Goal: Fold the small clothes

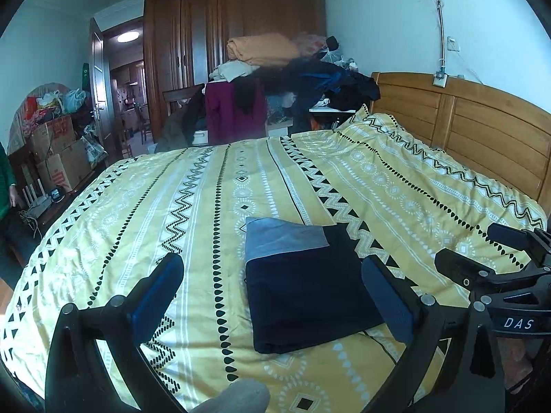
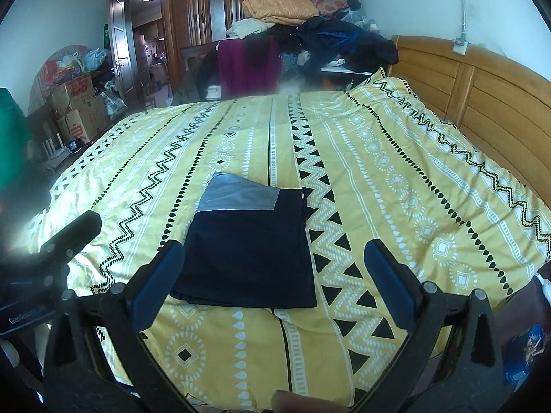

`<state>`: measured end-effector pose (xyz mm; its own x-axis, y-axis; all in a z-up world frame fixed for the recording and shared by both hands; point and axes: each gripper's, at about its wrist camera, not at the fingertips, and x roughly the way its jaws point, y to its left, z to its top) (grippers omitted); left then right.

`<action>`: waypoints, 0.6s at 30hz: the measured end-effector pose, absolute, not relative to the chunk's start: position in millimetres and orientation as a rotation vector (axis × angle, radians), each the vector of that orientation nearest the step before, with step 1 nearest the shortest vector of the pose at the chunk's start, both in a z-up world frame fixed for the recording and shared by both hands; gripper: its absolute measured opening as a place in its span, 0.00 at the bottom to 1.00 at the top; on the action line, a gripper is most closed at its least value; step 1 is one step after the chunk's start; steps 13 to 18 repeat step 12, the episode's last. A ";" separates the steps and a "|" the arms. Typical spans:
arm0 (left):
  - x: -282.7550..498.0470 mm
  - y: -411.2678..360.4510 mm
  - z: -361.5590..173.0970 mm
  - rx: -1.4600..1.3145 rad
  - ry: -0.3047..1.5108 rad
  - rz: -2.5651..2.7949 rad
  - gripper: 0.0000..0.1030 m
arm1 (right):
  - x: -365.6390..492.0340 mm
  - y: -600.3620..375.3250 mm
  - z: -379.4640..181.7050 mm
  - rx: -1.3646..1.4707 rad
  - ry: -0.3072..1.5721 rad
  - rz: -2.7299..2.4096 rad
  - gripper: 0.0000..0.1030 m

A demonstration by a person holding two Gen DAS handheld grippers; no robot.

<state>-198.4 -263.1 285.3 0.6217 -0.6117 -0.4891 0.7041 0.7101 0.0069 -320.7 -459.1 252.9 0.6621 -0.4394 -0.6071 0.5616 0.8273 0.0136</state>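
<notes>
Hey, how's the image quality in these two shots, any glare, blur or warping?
Left wrist view: fisheye bends the headboard, corners go black, the folded dark garment is sharp, and a smeared patch sits over the clothes pile. Right wrist view: same warping, a bright hazy glare at the left edge by the left gripper, and a blurred patch behind the bed.

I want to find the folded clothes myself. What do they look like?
Find the big bed with the yellow patterned cover. On its near middle lies a flat dark navy folded garment with a grey band on top. It is the only clothing on the cover.
</notes>
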 end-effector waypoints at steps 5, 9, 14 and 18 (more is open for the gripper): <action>-200.4 -264.0 283.7 0.217 0.478 -0.762 1.00 | -320.0 -459.0 252.3 0.219 0.629 -0.563 0.99; -200.6 -265.2 282.5 0.220 0.482 -0.764 1.00 | -318.4 -463.0 248.1 0.248 0.637 -0.541 1.00; -200.0 -265.6 280.7 0.224 0.483 -0.760 1.00 | -318.7 -461.0 245.6 0.225 0.631 -0.558 1.00; -200.0 -265.6 280.7 0.224 0.483 -0.760 1.00 | -318.7 -461.0 245.6 0.225 0.631 -0.558 1.00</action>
